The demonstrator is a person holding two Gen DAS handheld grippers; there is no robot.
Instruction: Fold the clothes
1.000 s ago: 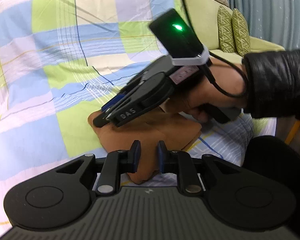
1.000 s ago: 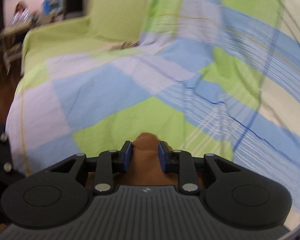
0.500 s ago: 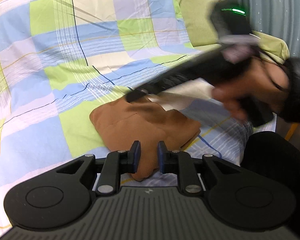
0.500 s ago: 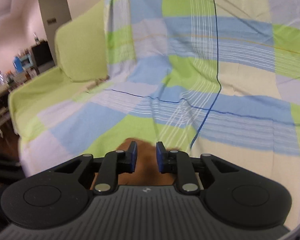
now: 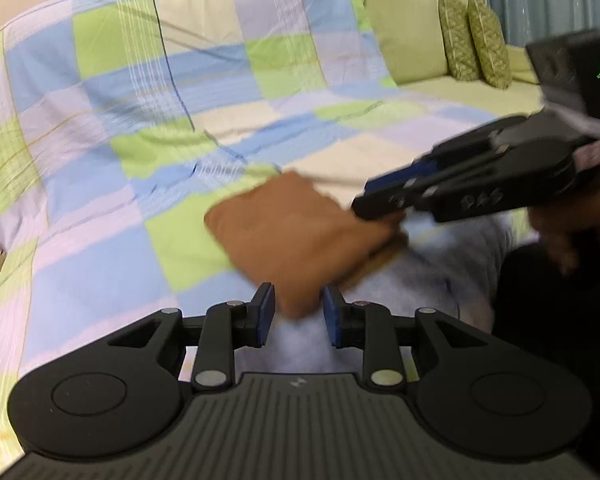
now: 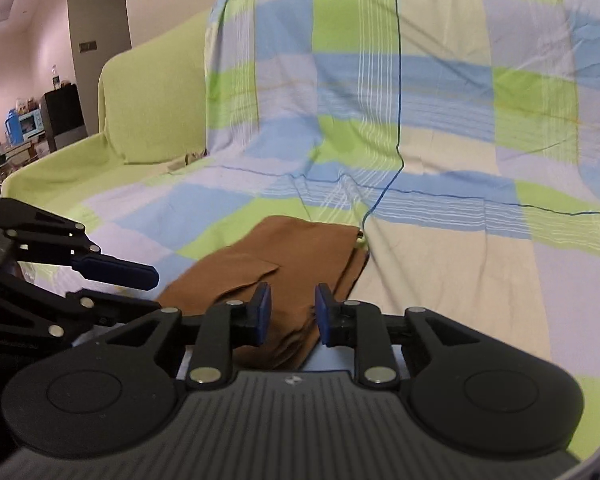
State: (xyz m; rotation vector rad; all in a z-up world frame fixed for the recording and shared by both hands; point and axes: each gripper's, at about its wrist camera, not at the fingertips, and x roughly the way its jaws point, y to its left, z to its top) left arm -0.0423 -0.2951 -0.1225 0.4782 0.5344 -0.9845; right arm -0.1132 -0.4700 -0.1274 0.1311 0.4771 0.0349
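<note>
A folded brown garment [image 6: 288,264] lies on the seat of a sofa draped with a checked sheet [image 6: 440,128] of blue, lime green, cream and lilac squares. The garment is a compact bundle of several layers, with its stacked edges showing along its right side in the right wrist view. It sits near the front edge of the seat, just ahead of both cameras.

The left hand-held gripper [image 5: 298,314] points down at the near corner of the garment. Its jaws are opening; the brown corner reaches up between the blue pads [image 5: 265,316], but there is a clear gap on each side and the pads do not press on the cloth.

The right hand-held gripper [image 6: 290,314] has its jaws parted by a moderate gap and they are opening slightly. The garment's near edge lies below and between the pads without being pinched. In the left wrist view this gripper [image 5: 384,196] is blurred and hovers over the garment's right edge, carried by a person's hand [image 5: 568,228].

Bare lime-green sofa upholstery [image 6: 152,108] shows left of the sheet, and two patterned green cushions [image 5: 474,36] stand at the far end. Beyond the armrest, a blue microwave [image 6: 30,123] sits among clutter in the background.
</note>
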